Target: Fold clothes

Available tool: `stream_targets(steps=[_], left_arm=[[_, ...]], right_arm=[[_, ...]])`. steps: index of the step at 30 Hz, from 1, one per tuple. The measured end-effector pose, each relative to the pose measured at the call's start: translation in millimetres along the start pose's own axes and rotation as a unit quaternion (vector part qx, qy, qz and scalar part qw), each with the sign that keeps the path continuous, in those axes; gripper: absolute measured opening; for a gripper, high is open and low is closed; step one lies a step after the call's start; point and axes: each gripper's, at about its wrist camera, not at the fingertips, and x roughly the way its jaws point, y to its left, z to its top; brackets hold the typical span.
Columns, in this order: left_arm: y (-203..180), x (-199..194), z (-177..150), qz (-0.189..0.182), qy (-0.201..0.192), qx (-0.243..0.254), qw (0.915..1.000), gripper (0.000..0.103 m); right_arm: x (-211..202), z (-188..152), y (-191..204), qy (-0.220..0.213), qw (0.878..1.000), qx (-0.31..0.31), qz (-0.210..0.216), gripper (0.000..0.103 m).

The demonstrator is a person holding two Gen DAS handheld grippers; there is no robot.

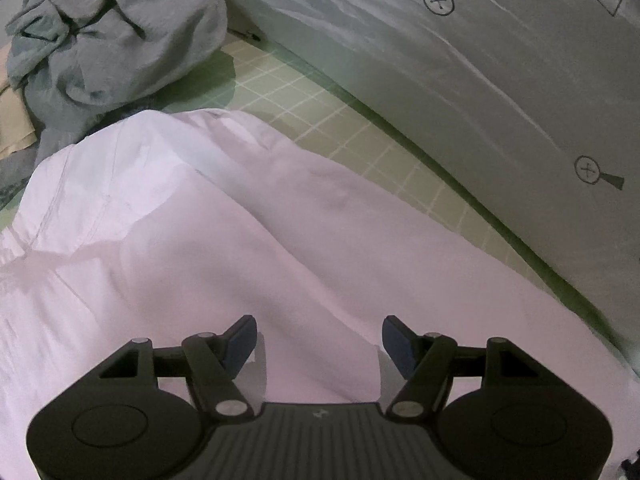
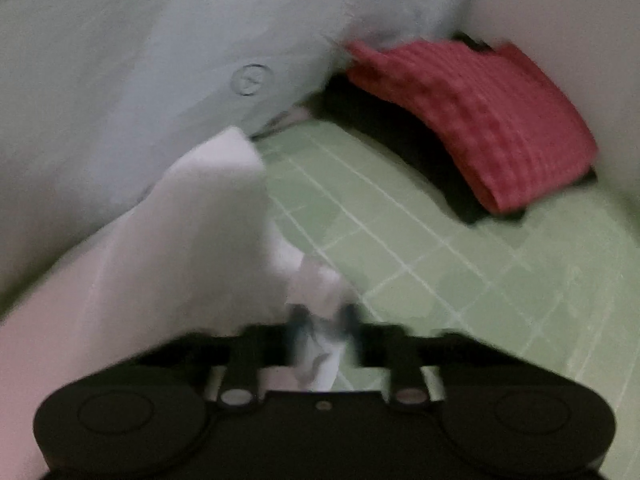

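Observation:
A pale pink-white garment (image 1: 200, 220) lies spread over a green gridded mat (image 1: 320, 108). My left gripper (image 1: 319, 328) hovers just over the garment's near part, its jaws wide open and nothing pinched between the blue pads. In the blurred right wrist view, my right gripper (image 2: 322, 316) has its fingers close together with a fold of the same pale garment (image 2: 200, 220) between them. From there the cloth rises up and to the left, lifted off the mat (image 2: 440, 260).
A crumpled grey pile of clothes (image 1: 112, 40) sits at the far left of the mat. A folded red ribbed cloth (image 2: 480, 120) lies on something dark at the far right. A pale sheet with printed circle marks (image 1: 480, 80) borders the mat's far side.

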Motion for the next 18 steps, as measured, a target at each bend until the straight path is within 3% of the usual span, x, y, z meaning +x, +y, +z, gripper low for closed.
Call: stream_targets(steps=[4, 6, 9, 10, 11, 13, 15, 18], left_arm=[[3.3, -9.5, -2.2, 0.01, -0.011, 0.011, 0.9998, 0.07], [8.0, -11.2, -3.5, 0.012, -0.009, 0.005, 0.9999, 0.07], [15.2, -14.9, -6.8, 0.011, 0.001, -0.006, 0.9999, 0.07], [17.0, -19.6, -8.7, 0.011, -0.001, -0.004, 0.9999, 0.07], [19.4, -26.5, -11.9, 0.011, -0.008, 0.003, 0.9999, 0.07], [25.8, -39.9, -19.8, 0.015, -0.021, 0.016, 0.9995, 0.076], [37.5, -51.8, -30.2, 0.022, -0.026, 0.019, 0.9993, 0.078], [66.5, -71.1, -49.7, 0.024, -0.026, 0.005, 0.9994, 0.079]], right_arm=[[-58.2, 0.0, -17.7, -0.096, 0.995, -0.036, -0.022, 0.008], [-78.8, -7.4, -33.1, -0.101, 0.994, -0.035, -0.03, 0.008], [-55.6, -33.4, -53.3, -0.019, 0.997, -0.051, -0.059, 0.013], [-50.2, -40.0, -58.8, 0.01, 0.996, -0.055, -0.07, 0.025], [-58.1, -42.6, -62.4, 0.003, 0.996, -0.046, -0.081, 0.032], [-79.8, -47.1, -70.5, -0.021, 0.996, -0.019, -0.09, 0.065], [-104.6, -52.5, -77.8, -0.043, 0.996, 0.015, -0.077, 0.083], [-133.7, -74.6, -77.7, -0.048, 0.998, 0.022, -0.027, 0.092]])
